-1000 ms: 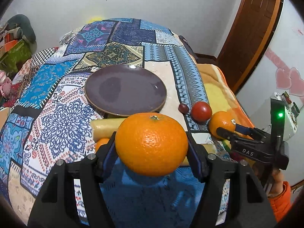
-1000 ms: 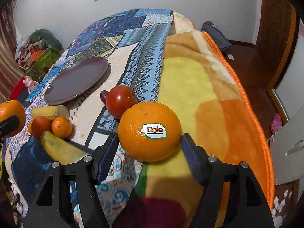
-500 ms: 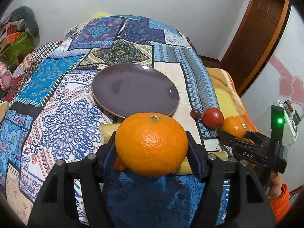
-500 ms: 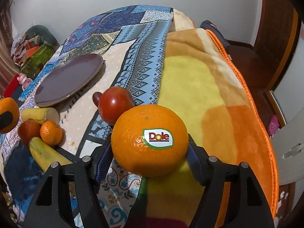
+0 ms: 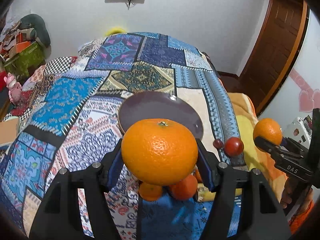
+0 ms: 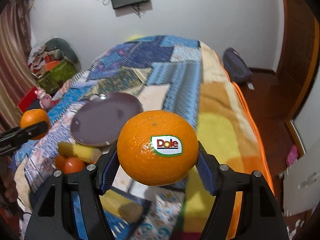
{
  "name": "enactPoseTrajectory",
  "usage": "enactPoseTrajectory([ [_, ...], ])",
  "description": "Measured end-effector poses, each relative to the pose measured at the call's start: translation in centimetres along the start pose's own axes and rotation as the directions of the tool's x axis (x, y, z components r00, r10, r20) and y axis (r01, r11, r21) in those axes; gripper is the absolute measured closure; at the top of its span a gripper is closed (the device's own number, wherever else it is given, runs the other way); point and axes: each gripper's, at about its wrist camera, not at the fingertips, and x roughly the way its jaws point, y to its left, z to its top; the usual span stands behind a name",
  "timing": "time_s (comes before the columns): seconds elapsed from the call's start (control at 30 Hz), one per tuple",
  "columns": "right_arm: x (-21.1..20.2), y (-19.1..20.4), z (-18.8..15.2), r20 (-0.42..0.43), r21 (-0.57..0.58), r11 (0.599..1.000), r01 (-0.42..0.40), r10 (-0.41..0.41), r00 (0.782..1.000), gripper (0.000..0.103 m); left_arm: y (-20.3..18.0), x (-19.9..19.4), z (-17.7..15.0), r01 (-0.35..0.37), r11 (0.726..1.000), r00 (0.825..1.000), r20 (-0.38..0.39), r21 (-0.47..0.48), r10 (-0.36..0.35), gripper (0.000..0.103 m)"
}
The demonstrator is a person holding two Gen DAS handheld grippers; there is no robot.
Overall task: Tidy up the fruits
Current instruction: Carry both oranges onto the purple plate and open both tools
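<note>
Two large oranges are off the bed, one in each tool. The left tool (image 5: 160,160) grips a plain orange (image 5: 159,152) between its blue pads, stem end up, in front of the plate. The right tool (image 6: 158,160) grips the other orange (image 6: 157,147), which carries a Dole sticker (image 6: 167,146); its pads press on both sides of the fruit. Each tool also shows at the edge of the other's view with its orange.

One dark purple plate (image 5: 160,110) lies on the patchwork quilt (image 5: 66,104) covering the bed, with nothing on it. Just below the plate sit two small oranges (image 5: 150,191) touching each other, beside one yellow banana (image 6: 77,150). A second banana (image 6: 120,204) lies nearer, blurred. To the right of the plate rest one red tomato (image 5: 234,146) and one small dark red fruit (image 5: 218,143), side by side. An orange-and-yellow blanket (image 6: 220,132) covers the bed's right side.
</note>
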Motion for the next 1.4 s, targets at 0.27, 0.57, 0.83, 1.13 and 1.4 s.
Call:
enactPoseTrajectory([
  [0.27,2.1,3.3,3.1,0.036,-0.061,0.997,-0.040,0.042,0.998,0.036,0.6,1.1,3.0,-0.009,1.000,1.000,0.021,0.016,0.009,0.038],
  [0.57,5.6,5.5,6.0,0.036,-0.126,0.990,-0.062,0.067,0.997,0.036,2.1,3.8,6.4,-0.008,1.000,1.000,0.018,0.010,0.008,0.038],
  [0.83,9.6,6.4,7.8,-0.010,-0.151,0.986,-0.068,0.067,0.998,0.036,3.8,7.4,8.5,-0.023,1.000,0.999,-0.030,0.019,0.023,0.038],
  [1.13,15.0,6.9,7.5,-0.138,-0.197,0.978,-0.070,0.043,0.990,0.036,4.2,12.3,9.1,-0.006,0.999,0.994,-0.113,0.037,0.011,0.038],
  [1.4,17.0,7.4,7.4,-0.191,-0.243,0.966,-0.091,0.044,0.981,0.036,4.2,15.7,8.9,-0.004,0.999,0.986,-0.168,0.054,0.013,0.038],
])
